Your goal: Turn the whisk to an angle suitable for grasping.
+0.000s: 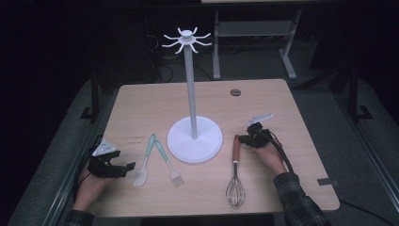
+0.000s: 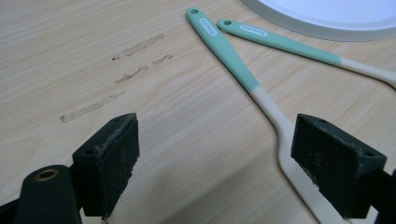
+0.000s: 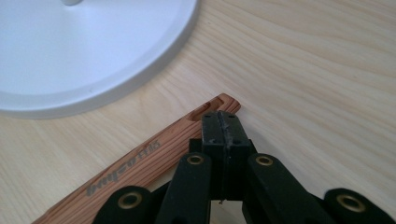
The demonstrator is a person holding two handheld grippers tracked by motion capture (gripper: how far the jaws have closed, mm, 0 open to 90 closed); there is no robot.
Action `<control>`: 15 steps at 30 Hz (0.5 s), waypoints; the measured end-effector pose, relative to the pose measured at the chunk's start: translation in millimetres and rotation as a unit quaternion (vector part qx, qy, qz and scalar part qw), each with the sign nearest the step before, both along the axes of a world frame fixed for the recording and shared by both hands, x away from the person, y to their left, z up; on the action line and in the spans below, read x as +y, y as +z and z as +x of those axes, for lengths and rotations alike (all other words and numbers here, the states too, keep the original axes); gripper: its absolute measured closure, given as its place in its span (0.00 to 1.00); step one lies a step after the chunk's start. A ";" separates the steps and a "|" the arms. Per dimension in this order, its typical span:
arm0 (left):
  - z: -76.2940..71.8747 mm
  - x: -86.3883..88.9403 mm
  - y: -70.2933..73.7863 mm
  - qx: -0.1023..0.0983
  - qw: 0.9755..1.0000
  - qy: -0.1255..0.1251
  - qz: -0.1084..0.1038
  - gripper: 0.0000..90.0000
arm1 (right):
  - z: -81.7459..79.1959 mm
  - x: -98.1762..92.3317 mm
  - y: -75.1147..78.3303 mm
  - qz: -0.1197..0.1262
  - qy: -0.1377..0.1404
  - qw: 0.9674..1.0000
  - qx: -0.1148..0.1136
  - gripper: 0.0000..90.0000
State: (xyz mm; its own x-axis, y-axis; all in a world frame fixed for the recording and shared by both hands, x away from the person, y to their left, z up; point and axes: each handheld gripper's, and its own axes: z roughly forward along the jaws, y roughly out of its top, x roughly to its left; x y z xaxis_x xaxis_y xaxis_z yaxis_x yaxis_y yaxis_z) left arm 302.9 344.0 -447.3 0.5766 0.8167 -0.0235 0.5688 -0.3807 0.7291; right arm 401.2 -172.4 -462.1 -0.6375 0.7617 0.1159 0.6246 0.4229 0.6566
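Lying right of the white stand [image 1: 195, 139], the whisk [image 1: 235, 175] runs near-to-far on the surface [image 1: 141, 101], wires toward the person, wooden handle's far tip just at the right claw [image 1: 244, 138]. That claw is pressed fully together, gripping nothing, its tips over the handle's slotted end [image 3: 219, 103]. The left claw [image 1: 128, 166] gapes wide, empty, beside the spatula [image 1: 145, 162].

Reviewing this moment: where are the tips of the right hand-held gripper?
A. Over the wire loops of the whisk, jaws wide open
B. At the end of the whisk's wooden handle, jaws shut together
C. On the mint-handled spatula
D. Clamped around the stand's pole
B: in the right gripper view the right hand-held gripper has its jaws closed against each other at the slotted end of the whisk's wooden handle.
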 end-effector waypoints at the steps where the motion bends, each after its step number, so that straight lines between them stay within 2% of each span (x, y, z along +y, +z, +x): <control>1: -0.1 0.1 0.1 0.000 1.000 0.000 -0.001 0.17 | 0.2 2.0 -0.1 0.001 0.001 1.000 0.001 1.00; 15: 0.3 -0.3 -0.2 -0.002 1.000 -0.003 0.002 0.17 | 1.3 21.6 -0.1 0.014 0.027 1.000 0.001 1.00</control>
State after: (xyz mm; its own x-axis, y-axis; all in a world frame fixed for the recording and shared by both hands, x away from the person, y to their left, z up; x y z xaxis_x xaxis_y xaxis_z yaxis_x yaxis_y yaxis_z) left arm 303.2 343.7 -447.6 0.5812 0.8136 -0.0179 0.5641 -0.3869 0.7295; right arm 402.6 -150.8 -462.2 -0.6774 0.7225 0.1382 0.6031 0.4380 0.6667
